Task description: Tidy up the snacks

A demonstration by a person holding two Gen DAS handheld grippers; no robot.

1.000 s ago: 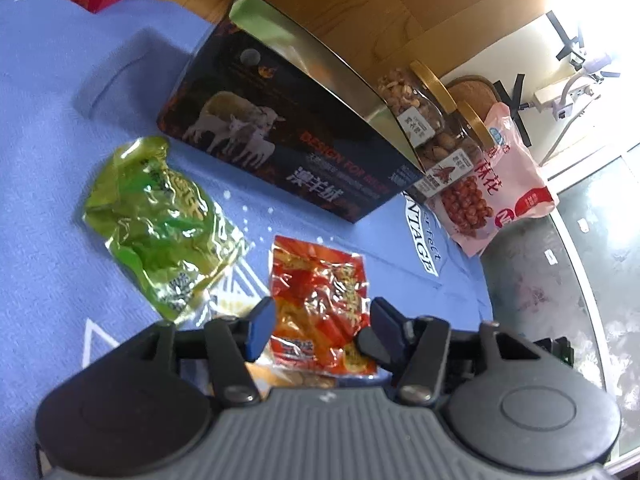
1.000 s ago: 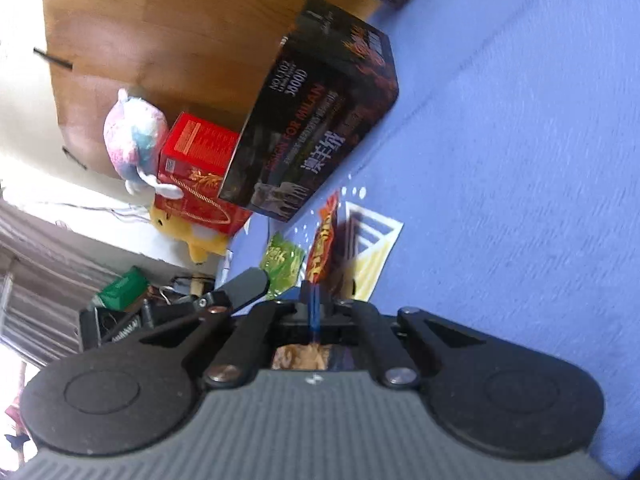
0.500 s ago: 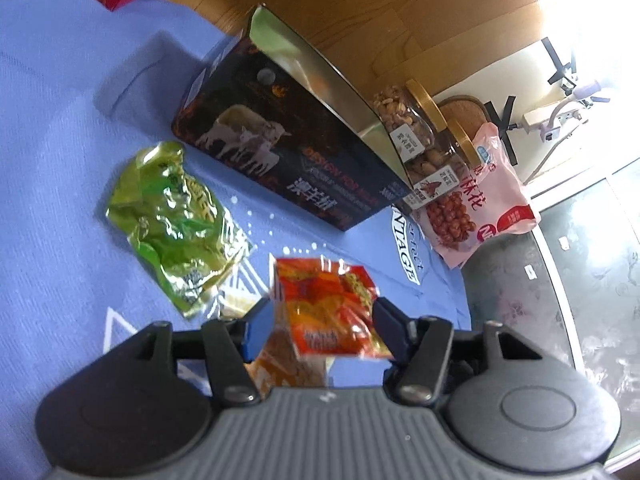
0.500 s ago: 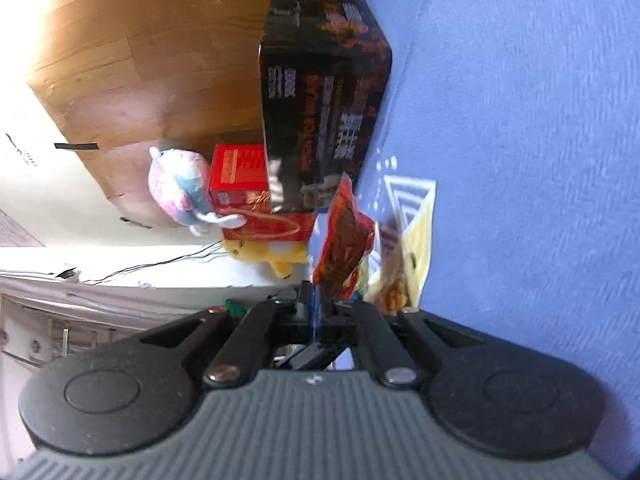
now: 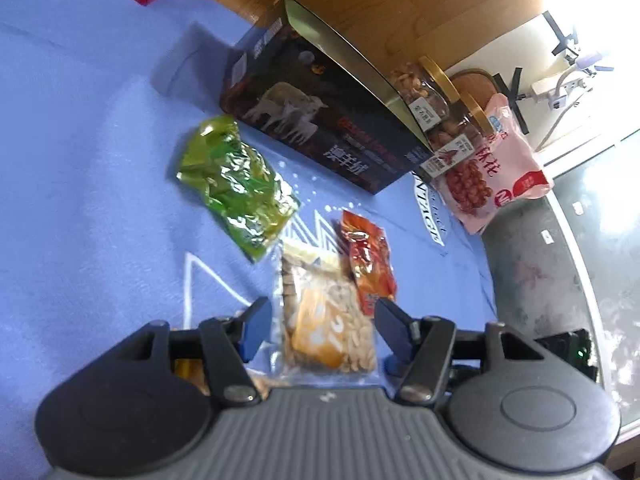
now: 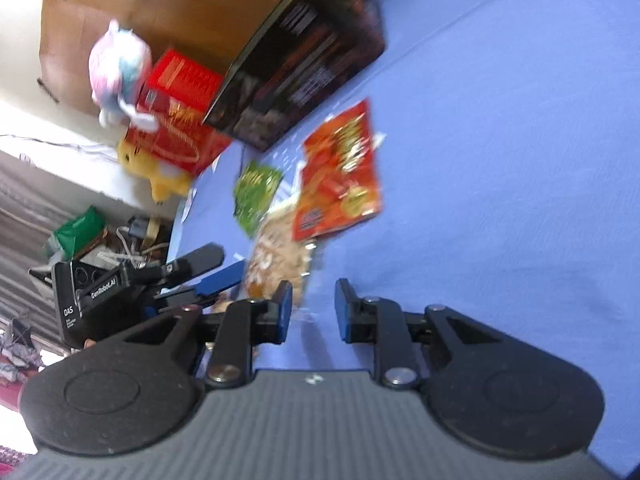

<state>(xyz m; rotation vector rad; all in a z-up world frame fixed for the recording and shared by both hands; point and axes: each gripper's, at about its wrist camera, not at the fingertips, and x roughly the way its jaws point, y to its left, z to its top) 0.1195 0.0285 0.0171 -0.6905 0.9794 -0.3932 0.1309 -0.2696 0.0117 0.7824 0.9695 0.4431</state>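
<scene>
Lidded jars (image 5: pixel 430 92), seemingly of nuts

On the tabletop (image 5: pixel 80 160), a big box (image 5: pixel 320 128) stands at the back. Two jars (image 5: pixel 432 96) and a bag of nuts (image 5: pixel 492 168) sit to its right. In front of the box lies a leafy snack packet (image 5: pixel 236 184). To its right lies a spicy snack packet (image 5: pixel 368 264), partly on a peanut packet (image 5: pixel 324 320).
</scene>
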